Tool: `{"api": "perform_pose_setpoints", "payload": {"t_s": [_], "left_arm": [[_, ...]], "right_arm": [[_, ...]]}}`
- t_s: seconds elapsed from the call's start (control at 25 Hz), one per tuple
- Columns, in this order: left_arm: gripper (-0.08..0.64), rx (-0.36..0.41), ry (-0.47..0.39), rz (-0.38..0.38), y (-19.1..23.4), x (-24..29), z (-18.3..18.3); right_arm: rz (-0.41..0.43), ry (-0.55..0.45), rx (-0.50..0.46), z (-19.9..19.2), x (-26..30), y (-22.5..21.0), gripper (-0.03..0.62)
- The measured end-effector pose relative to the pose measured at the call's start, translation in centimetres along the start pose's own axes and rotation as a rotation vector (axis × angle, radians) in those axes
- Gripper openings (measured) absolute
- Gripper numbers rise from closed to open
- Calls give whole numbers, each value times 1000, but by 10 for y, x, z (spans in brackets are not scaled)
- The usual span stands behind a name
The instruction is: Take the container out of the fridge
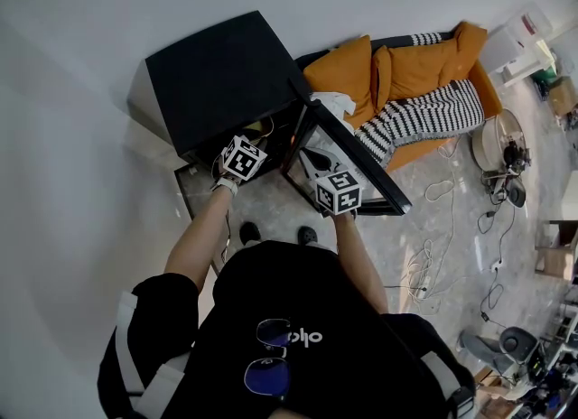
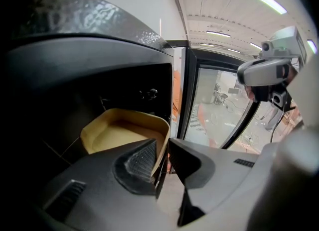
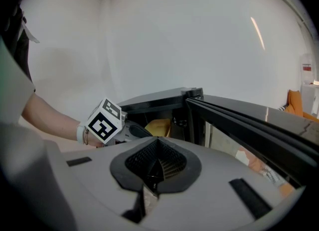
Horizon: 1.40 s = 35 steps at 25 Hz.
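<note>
left gripper: jaws clamped on container rim | container: tan, inside fridge, right rim near the fridge's front frame | right gripper: jaws pressed together, empty, beside door | door swung wide toward sofa | shirt print: unreadable

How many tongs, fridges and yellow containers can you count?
Tongs: 2, the left tongs and the right tongs
Fridge: 1
Yellow container: 1
Total: 4
</note>
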State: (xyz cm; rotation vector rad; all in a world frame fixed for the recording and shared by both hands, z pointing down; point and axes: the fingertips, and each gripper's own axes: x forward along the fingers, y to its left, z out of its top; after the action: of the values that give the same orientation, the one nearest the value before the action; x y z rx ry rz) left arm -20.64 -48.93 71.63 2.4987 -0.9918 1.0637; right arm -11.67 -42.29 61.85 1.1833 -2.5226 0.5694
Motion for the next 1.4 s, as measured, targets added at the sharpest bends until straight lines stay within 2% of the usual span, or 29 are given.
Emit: {"api": "perform_pose_setpoints", "payload": {"t_s": [0.6,0.8,1.4], "left_arm": [[57,1,10,-8,-2,0,1],[41,-10,4,-34,-2,0,2],[21,50,-29,-26,-14,-13,6]], "right_arm": [[-5,0,3,2,0,-4,8],[-6,5,7,-1,0,-6,8],[-4,11,-1,-4,-2,-6,8]]}}
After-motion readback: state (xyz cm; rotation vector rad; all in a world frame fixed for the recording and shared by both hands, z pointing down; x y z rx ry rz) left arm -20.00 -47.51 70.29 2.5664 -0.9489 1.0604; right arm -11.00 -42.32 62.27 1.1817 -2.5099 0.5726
